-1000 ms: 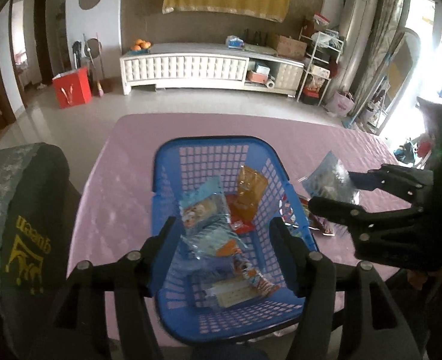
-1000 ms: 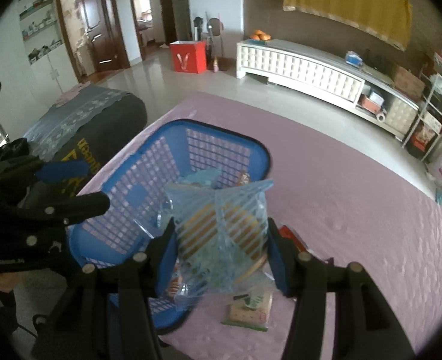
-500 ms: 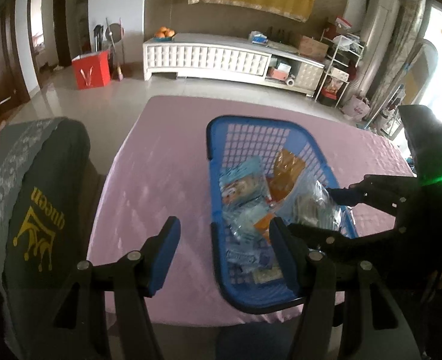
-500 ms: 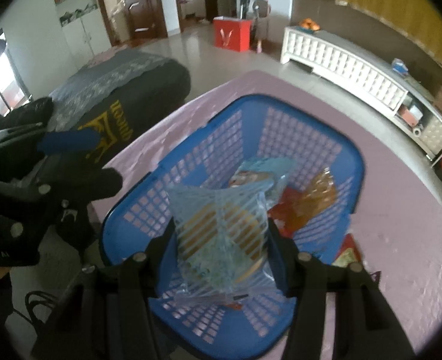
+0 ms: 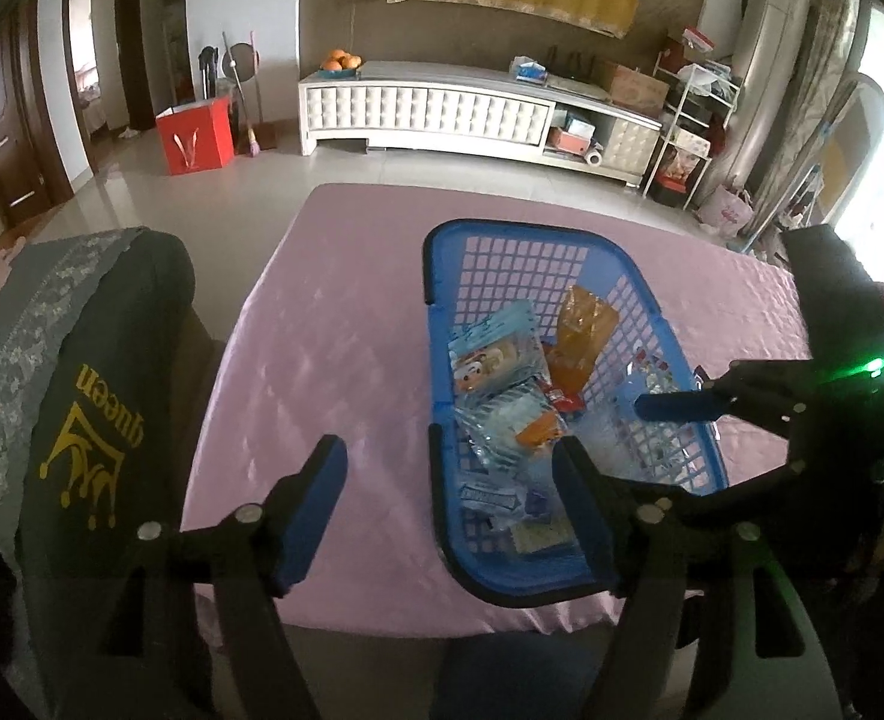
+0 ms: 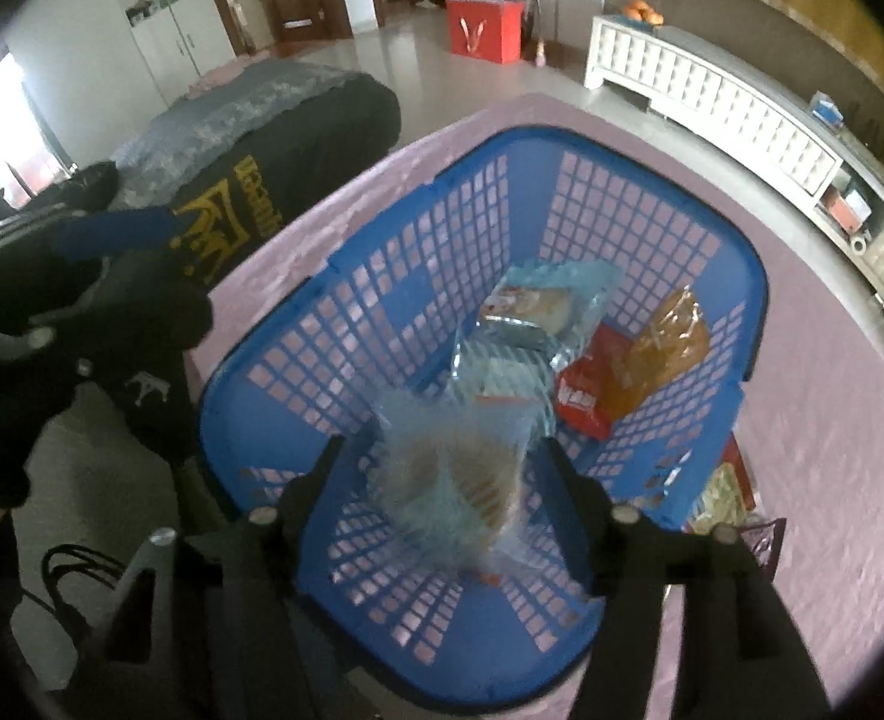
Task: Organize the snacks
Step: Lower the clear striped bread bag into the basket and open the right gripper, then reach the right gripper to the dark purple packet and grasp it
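Release of a snack packet over the basket. The right gripper has just been opening its jaws; the clear striped packet, pinched flat between the pads half a second ago, now appears blurred between them and no longer pressed, seemingly dropping into the blue basket. The left gripper has also just been opening and stands wide with nothing held; one finger lies over the pink tablecloth, the other over the basket's near end, whereas a second ago it framed the basket's middle. Judged from this, one more snack is being put away, while further packets remain on the cloth just outside the basket's right wall.

Materials: the basket is rigid moulded plastic, rectangular with rounded corners and a square-lattice wall and floor. Its contents are crinkly film pouches, among them a pale blue pouch, a translucent amber pouch and a red wrapper. The cloth is glossy and faintly quilted. A dark padded chair back bears yellow printing.
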Motion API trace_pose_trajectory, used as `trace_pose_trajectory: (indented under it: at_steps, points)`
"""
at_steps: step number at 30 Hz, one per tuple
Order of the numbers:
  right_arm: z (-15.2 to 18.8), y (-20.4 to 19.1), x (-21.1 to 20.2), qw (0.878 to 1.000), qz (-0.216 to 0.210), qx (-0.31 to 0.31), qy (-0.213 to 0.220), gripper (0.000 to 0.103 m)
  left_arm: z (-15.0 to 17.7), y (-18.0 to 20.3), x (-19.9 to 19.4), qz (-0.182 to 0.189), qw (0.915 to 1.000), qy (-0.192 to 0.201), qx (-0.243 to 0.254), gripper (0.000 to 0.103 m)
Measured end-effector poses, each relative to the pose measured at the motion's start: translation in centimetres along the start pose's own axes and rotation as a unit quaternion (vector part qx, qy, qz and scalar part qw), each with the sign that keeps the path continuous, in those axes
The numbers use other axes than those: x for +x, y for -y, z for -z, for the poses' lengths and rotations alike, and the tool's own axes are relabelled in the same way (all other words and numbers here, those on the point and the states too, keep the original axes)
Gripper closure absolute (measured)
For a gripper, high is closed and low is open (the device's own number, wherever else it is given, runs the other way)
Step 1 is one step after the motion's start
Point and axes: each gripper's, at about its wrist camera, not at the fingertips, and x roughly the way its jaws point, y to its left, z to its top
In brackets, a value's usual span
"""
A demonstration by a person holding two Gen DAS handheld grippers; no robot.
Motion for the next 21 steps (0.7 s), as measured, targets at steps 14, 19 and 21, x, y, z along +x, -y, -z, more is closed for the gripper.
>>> trace_pose_trajectory:
  at_steps: [14, 19, 21]
  points:
    - [5.3, 7.0, -9.9, 0.995, 0.035, 0.046, 0.075, 0.026, -1.3, 10.1, -1.7, 0.024, 0.9974, 0.025, 0.063, 0.027]
    - [7.9, 10.6, -12.3, 0.991, 0.061, 0.073, 0.090, 0.026, -1.8, 14.6, -0.9, 0.038, 0.9951, 0.025, 0.088, 0.027]
    - [8.8, 11.7, -12.5, 0.990, 0.070, 0.080, 0.088, 0.026, -1.6, 16.4, -0.3, 0.042, 0.9943, 0.023, 0.095, 0.027]
